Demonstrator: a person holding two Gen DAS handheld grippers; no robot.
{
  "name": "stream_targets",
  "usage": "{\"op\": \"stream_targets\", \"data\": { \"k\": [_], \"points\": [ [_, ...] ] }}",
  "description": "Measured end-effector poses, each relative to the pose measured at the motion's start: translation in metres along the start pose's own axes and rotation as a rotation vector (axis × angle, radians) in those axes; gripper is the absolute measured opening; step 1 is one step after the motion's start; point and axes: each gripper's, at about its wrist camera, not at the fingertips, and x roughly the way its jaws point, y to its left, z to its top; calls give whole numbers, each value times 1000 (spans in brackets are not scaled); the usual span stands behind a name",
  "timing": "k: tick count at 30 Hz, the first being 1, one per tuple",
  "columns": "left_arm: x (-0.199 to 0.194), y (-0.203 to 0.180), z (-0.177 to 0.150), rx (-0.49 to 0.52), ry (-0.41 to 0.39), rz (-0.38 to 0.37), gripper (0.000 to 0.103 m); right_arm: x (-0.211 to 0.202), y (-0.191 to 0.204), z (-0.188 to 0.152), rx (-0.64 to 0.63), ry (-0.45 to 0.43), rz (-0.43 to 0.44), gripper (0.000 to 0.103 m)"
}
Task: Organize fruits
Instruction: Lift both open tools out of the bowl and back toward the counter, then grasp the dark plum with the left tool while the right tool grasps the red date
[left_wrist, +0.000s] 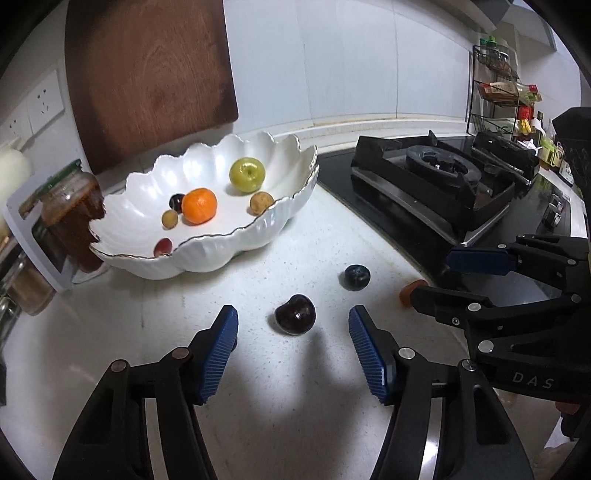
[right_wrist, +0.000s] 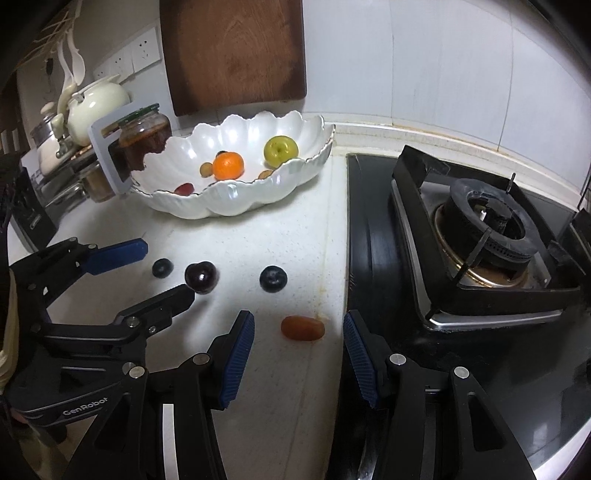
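Observation:
A dark cherry (left_wrist: 295, 319) lies on the white counter between the tips of my left gripper (left_wrist: 292, 311). Its blue pads stand wide on either side and do not touch the cherry. My right gripper (right_wrist: 298, 318) is open around a small orange-red fruit (right_wrist: 303, 328), with clear gaps on both sides. A dark blue round fruit (right_wrist: 273, 279) sits between the two grippers, and a smaller dark berry (right_wrist: 162, 267) lies by the left gripper's fingers. The white scalloped bowl (left_wrist: 207, 254) behind holds a green apple (left_wrist: 247, 174), a mandarin (left_wrist: 199, 205) and several small fruits.
A black gas stove (right_wrist: 480, 236) fills the counter's right side, close to the right gripper. A sauce jar (left_wrist: 72, 206) in a grey holder stands left of the bowl. A wooden cutting board (left_wrist: 147, 74) leans on the wall. A teapot (right_wrist: 96, 107) sits far left.

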Motion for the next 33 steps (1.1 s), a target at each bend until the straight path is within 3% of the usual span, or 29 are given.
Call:
{"op": "stream_targets", "data": {
  "k": [13,23,29,33],
  "points": [
    [27,3,-3,-21,51,-27,55,21,-4,-2,0,43,22,45],
    [41,5,0,-78,88,-53,43,29,-7,-4,12,59,42,36],
    [43,7,1,-88,95,-37,29,30,-8,-3,9,54,44,30],
    [43,7,0,-93,94,-35,29,29,-8,-4,9,52,46,29]
  ]
}}
